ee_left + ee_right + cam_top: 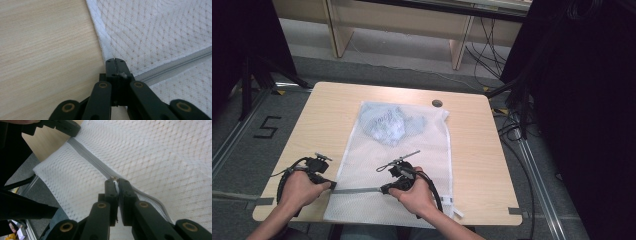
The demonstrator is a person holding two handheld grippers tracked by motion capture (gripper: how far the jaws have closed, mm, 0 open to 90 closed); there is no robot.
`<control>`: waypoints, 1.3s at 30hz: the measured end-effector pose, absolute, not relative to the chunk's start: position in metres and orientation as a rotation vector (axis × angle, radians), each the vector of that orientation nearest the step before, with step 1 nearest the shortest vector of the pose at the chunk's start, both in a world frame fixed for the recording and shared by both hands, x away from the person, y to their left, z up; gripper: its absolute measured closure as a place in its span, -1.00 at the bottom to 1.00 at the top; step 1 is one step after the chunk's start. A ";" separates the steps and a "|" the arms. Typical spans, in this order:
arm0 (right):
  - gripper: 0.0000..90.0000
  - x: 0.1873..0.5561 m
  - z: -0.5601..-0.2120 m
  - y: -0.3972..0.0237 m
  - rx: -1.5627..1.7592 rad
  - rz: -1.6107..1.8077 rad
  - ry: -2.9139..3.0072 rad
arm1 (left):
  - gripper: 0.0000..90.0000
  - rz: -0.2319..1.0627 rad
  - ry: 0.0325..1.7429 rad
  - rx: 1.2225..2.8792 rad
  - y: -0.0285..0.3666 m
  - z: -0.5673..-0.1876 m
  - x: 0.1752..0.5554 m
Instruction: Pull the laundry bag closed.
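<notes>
Jaws of my left gripper (115, 61) clamped the mesh bag's (412, 150) zipper end at the table's (477, 150) near edge; my right gripper (115, 181) pinched the zipper pull (114, 179). A crooked tug could jam the zipper (354, 190).

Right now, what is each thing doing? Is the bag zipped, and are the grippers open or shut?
Mesh laundry bag: lies flat on the table, blue cloth inside.
Zipper: closed between the two grippers.
Left gripper: shut on the bag's edge at the zipper's end.
Right gripper: shut on the zipper pull.
Blue cloth: bunched up.
</notes>
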State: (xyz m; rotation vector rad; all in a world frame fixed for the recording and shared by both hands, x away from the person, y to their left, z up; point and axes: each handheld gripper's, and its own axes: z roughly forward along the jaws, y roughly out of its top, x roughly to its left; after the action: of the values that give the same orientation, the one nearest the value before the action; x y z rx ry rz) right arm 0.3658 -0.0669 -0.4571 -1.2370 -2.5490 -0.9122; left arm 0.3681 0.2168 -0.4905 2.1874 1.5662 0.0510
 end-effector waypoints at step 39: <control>0.93 0.365 -0.457 -0.087 -1.287 -0.916 -2.523 | 1.00 0.051 1.566 2.186 0.217 -0.491 0.368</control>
State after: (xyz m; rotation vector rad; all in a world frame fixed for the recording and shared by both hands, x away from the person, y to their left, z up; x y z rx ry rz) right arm 0.3653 -0.0870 -0.4571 -1.2867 -2.5232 -0.9155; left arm 0.3680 0.2169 -0.4906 2.1855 1.5661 0.0512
